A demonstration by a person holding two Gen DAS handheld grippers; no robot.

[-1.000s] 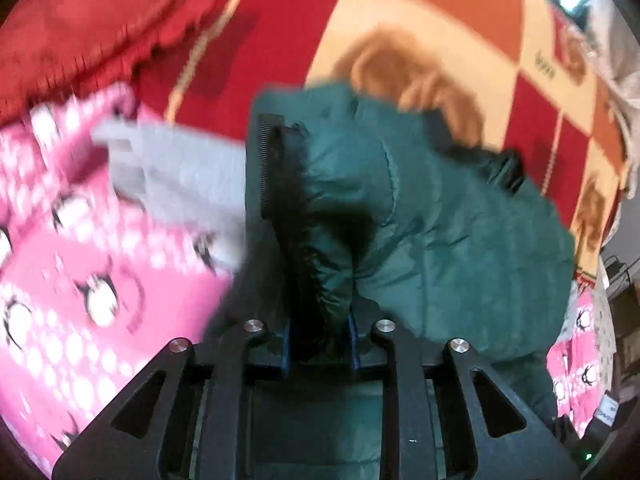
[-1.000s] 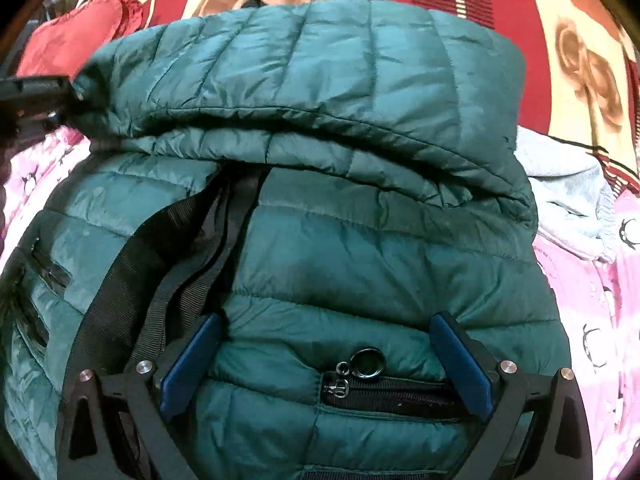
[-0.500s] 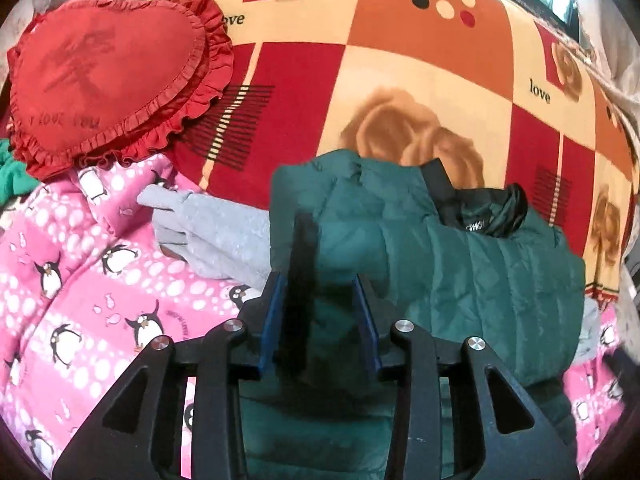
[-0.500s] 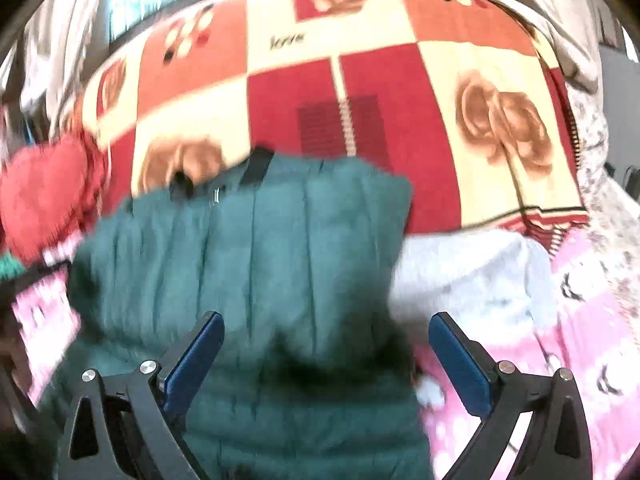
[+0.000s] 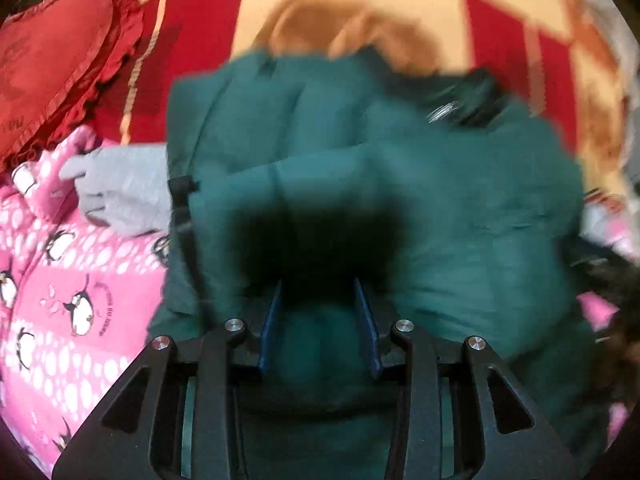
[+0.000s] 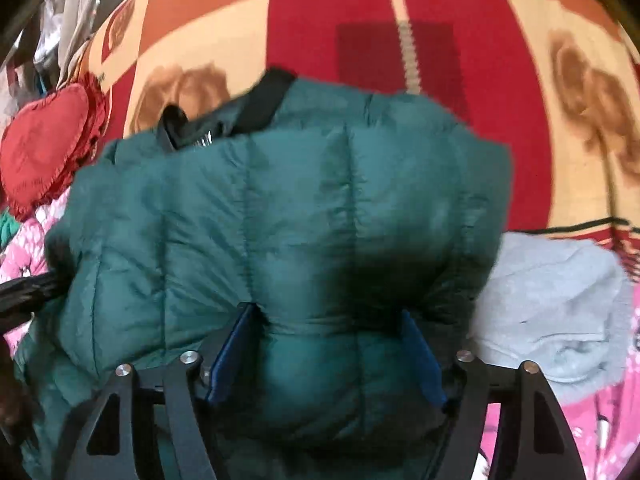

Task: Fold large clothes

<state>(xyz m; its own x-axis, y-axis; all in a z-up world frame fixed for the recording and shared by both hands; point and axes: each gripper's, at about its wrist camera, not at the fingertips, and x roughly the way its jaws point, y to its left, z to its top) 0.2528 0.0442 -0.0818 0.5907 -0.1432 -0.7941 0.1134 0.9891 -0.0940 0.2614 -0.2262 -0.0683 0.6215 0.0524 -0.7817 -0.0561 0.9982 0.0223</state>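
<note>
A dark green quilted puffer jacket [image 5: 400, 184] lies folded over on the bed, its black collar at the far side; it also fills the right wrist view [image 6: 288, 216]. My left gripper [image 5: 318, 292] has its blue pads pressed on a bunched fold of the jacket's near edge. My right gripper [image 6: 328, 316] has its jaws partly closed around a thick bulge of the jacket's near edge. Both views are blurred by motion.
A grey garment [image 5: 124, 196] [image 6: 560, 308] lies under the jacket. A red heart-shaped cushion [image 5: 52, 64] [image 6: 44, 144] sits at the far left. A pink penguin-print cover [image 5: 60, 300] and a red, orange and cream rose blanket [image 6: 400, 40] cover the bed.
My right gripper, open a second ago, has closed in on the jacket's near edge. My left gripper let go of a thin fold and now grips a thicker bunch. Both have shifted.
</note>
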